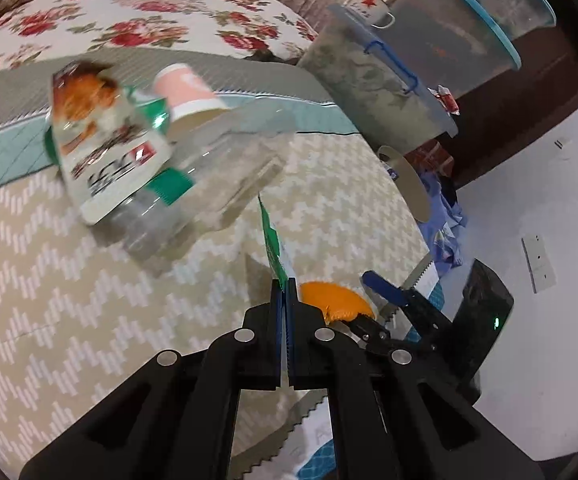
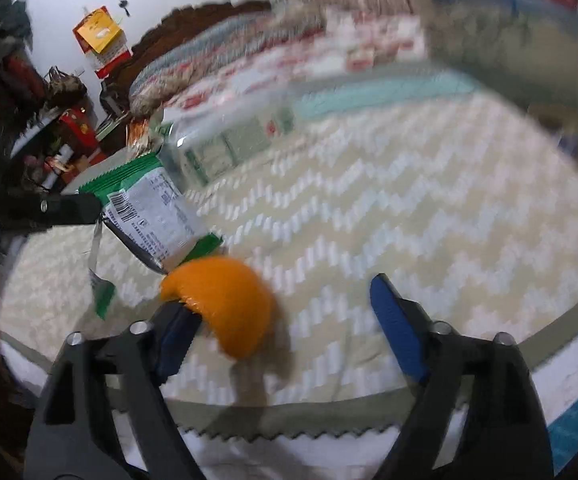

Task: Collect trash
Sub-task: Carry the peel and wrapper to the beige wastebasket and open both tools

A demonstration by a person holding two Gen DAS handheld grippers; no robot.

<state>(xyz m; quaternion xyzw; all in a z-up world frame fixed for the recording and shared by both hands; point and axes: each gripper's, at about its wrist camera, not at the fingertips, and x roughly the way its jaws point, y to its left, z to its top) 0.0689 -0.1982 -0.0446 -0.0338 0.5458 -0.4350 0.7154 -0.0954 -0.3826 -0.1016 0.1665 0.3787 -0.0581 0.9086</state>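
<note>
Right gripper (image 2: 289, 316) wide apart, orange peel (image 2: 225, 304) at its left finger; left gripper (image 1: 287, 292) clamps green wrapper (image 1: 273, 240).

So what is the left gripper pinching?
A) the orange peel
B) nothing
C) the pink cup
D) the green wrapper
D: the left gripper is shut on the edge of the green wrapper, while the orange peel sits by the open right gripper and the pink cup lies apart, farther back.
</note>
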